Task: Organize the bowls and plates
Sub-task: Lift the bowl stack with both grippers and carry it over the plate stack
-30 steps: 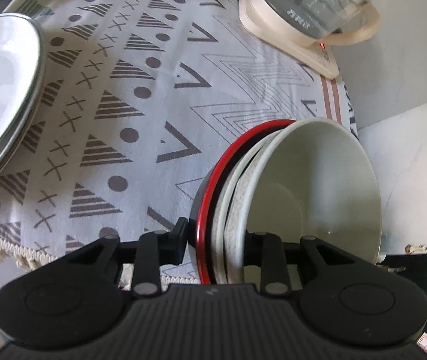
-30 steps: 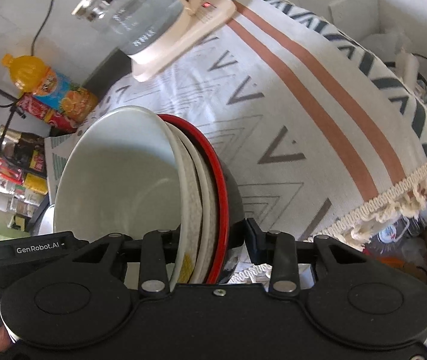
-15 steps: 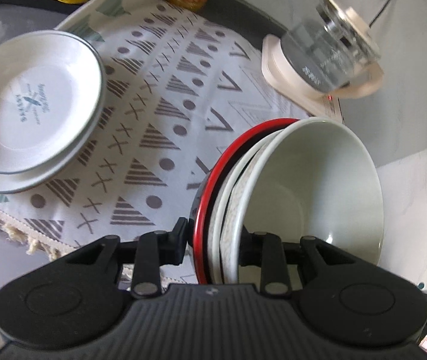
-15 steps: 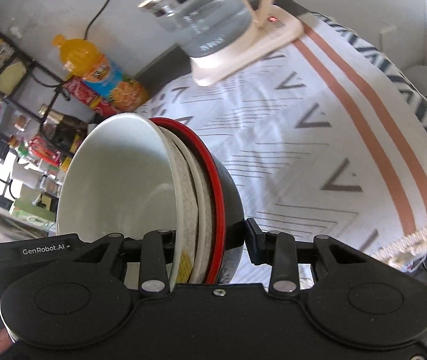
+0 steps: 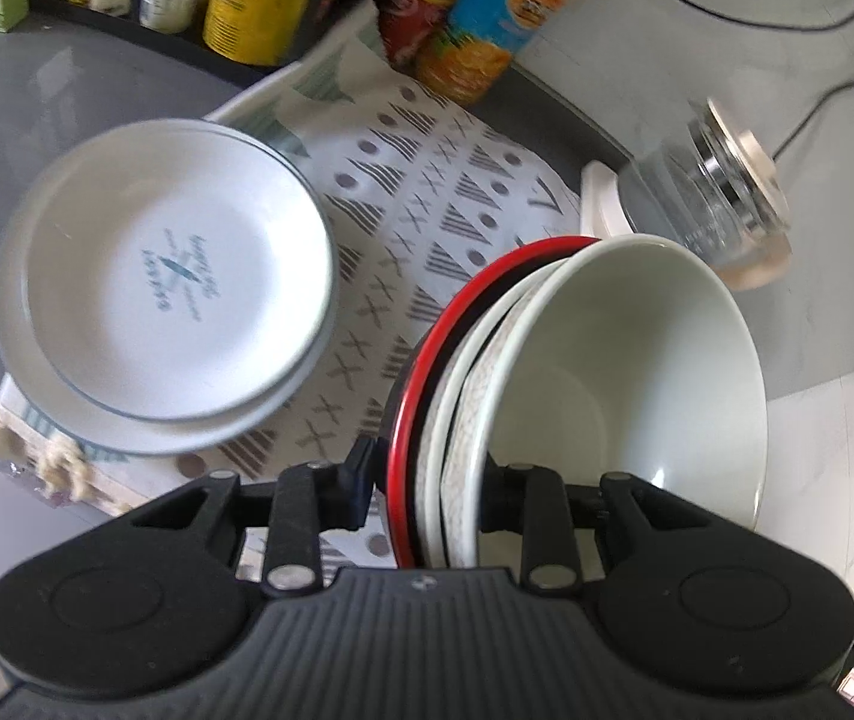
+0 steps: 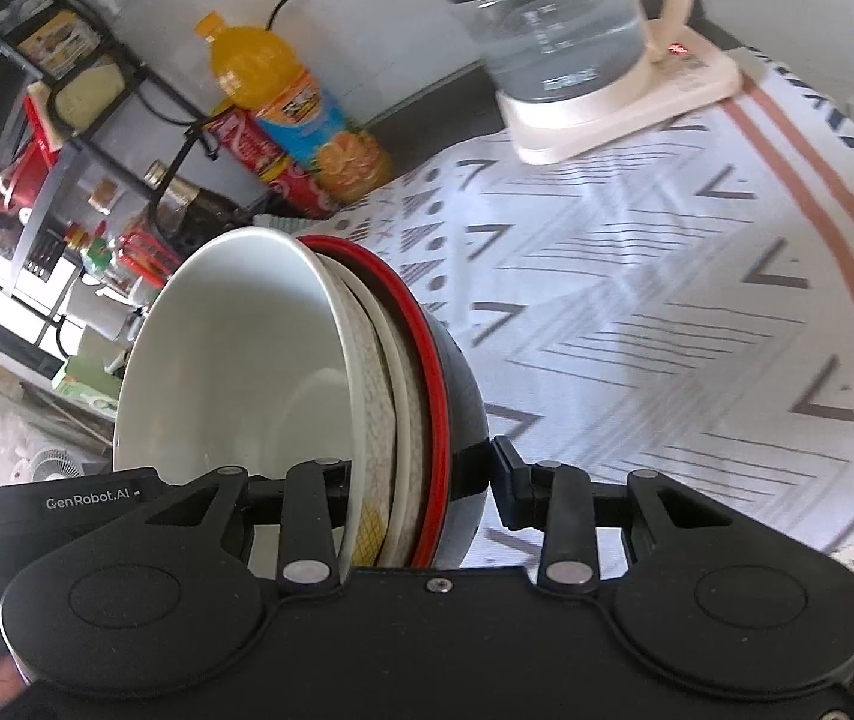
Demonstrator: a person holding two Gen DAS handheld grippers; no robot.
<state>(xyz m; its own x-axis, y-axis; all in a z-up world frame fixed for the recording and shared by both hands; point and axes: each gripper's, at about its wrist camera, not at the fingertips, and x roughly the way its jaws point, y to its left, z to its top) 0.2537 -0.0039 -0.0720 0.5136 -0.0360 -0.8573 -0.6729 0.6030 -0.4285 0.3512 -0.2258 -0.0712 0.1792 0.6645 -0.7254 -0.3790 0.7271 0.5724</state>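
Bowls (image 5: 607, 372), nested, hang clamped by opposite rims between left gripper (image 5: 427, 489) and right gripper (image 6: 420, 480).

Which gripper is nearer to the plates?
Left. The left gripper holds the bowls with the plates just beside it; the right gripper grips the bowls' far side, plates out of its view.

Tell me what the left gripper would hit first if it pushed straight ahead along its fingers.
Likely the patterned tablecloth, between the plate stack and the kettle base; depth is uncertain. The left gripper is shut on the nested bowls, which would land first.
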